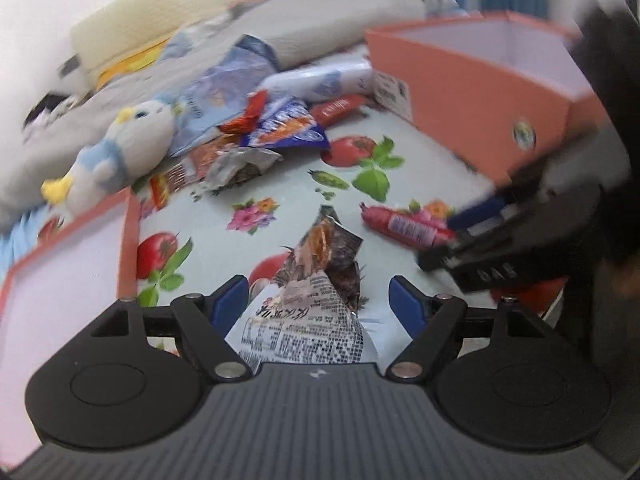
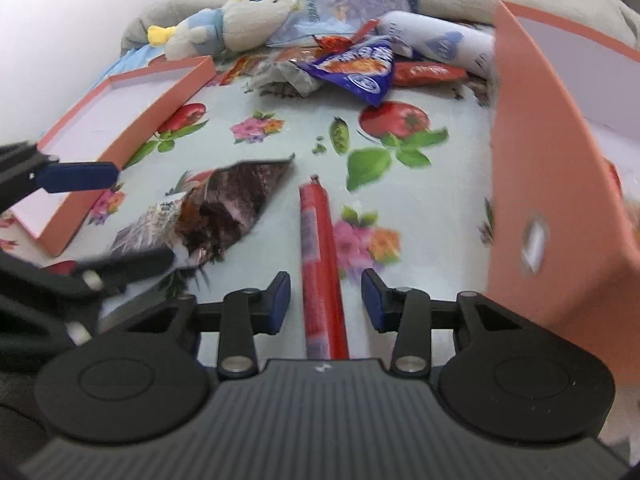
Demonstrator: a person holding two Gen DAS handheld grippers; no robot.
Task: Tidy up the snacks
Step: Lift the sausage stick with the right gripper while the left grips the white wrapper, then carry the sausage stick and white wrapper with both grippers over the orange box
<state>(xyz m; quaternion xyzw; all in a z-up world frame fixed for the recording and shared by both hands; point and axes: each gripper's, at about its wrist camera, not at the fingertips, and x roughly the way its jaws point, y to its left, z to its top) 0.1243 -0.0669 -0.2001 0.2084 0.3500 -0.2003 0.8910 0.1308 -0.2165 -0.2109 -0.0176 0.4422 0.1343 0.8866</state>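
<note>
A dark printed snack packet (image 1: pixel 308 320) lies on the flowered tablecloth between the fingers of my left gripper (image 1: pixel 318 284), which is open; a gap shows on its right side. In the right wrist view the same packet (image 2: pixel 228 204) sits left of a long red sausage stick (image 2: pixel 320 248). My right gripper (image 2: pixel 326 276) straddles that stick with its jaws open and space on both sides. The sausage (image 1: pixel 404 228) also shows in the left wrist view, just ahead of the blurred right gripper.
A tall salmon box (image 2: pixel 532 160) stands at the right, a shallow salmon lid (image 2: pixel 160 100) at the left. A heap of snack bags (image 2: pixel 352 64) and a plush duck (image 2: pixel 240 20) lie at the back, against grey bedding.
</note>
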